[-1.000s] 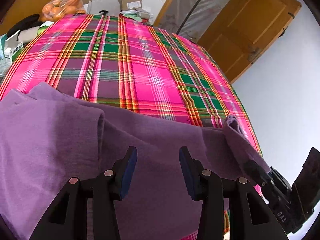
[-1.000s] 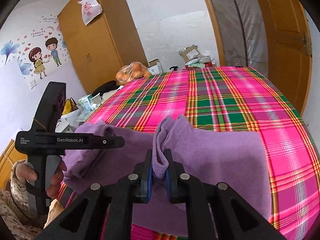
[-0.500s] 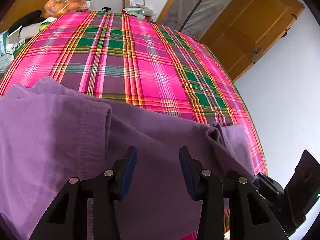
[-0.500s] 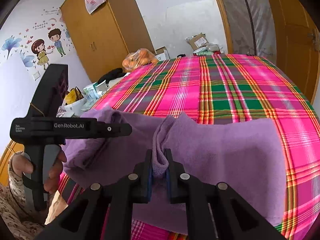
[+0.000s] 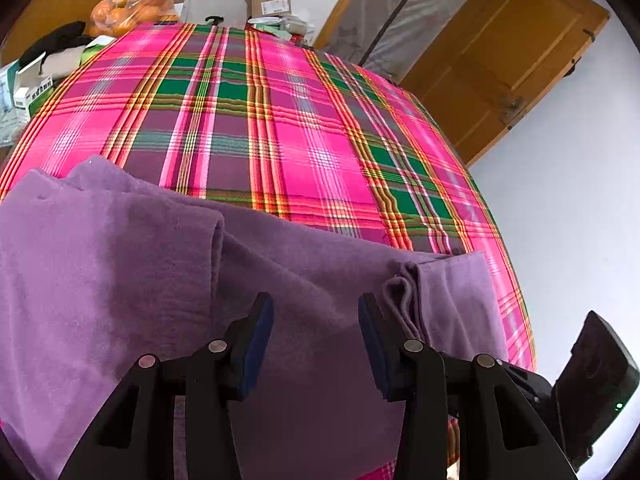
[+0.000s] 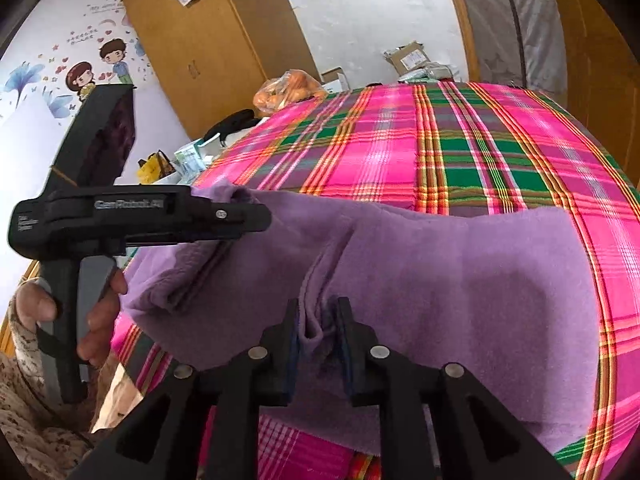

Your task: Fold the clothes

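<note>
A bedroom with a wooden wardrobe (image 6: 200, 52), cartoon wall stickers and a wooden door (image 5: 504, 52) surrounds a bed spread with a pink, green and yellow plaid sheet (image 5: 280, 120). Nearest the cameras, the right gripper (image 6: 318, 320) has its jaws drawn narrow on a bunched ridge of a purple fleece garment (image 6: 460, 280), pinching the cloth at the near edge of the bed. The left gripper (image 5: 316, 336), gripped by a hand (image 6: 96, 312) seen in the right view, hovers over the same garment with its jaws wide and nothing between them. The garment lies across the near part of the bed, one flap already doubled over on its left side (image 5: 120, 260), a thin rolled edge standing up beside the left gripper's right jaw. Farther back are bare plaid, then a bag of oranges (image 5: 132, 4) and cardboard boxes (image 5: 268, 2). A fold appears to be under way, with the right side being gathered. The next move probably calls for carrying that pinched ridge across the body evenly, the open left gripper steadying or smoothing the cloth.
</note>
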Tool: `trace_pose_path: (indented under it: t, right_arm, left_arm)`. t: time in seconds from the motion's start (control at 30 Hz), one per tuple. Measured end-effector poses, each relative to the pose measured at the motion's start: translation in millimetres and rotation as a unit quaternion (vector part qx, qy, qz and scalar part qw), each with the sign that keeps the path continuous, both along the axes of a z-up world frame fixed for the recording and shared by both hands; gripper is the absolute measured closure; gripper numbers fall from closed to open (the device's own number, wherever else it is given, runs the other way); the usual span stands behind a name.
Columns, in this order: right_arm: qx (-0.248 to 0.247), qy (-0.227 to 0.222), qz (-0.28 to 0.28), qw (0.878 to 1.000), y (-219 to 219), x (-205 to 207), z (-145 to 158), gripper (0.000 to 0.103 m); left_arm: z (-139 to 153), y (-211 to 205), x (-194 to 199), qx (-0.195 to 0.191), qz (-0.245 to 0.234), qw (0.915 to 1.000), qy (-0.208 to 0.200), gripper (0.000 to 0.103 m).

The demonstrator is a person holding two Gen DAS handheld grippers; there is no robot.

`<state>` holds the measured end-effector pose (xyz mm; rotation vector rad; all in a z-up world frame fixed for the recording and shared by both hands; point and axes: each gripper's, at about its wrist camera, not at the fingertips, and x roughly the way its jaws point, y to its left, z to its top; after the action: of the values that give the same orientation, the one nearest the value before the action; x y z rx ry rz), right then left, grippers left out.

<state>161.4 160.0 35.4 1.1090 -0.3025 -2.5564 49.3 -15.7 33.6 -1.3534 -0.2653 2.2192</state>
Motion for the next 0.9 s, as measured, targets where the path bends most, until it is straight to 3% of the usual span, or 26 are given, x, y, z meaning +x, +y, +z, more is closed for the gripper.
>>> trace_pose_path:
  t: [0.17, 0.33, 0.43, 0.63, 0.9]
  right_arm:
    - [0.002, 0.031, -0.009, 0.999, 20, 19, 21, 0.084]
    - [0.025, 0.03, -0.124, 0.991, 70, 27, 22, 0.084]
    - [0.032, 0.021, -0.162, 0.986, 86, 28, 12, 0.083]
    - [0.034, -0.012, -0.175, 0.984, 97, 22, -18, 0.083]
    - [0.035, -0.001, -0.19, 0.981, 107, 30, -14, 0.083]
  left_arm:
    - [1, 3, 1, -0.001, -0.002, 1.0, 0.0, 0.057]
    - [2, 4, 2, 0.0, -0.002, 1.0, 0.002, 0.057]
    - [1, 5, 3, -0.003, -0.001, 1.0, -0.001, 0.057]
    - [2, 6, 4, -0.007, 0.0, 1.0, -0.002, 0.057]
    - [10, -8, 5, -0.01, 0.017, 0.9998, 0.006, 0.057]
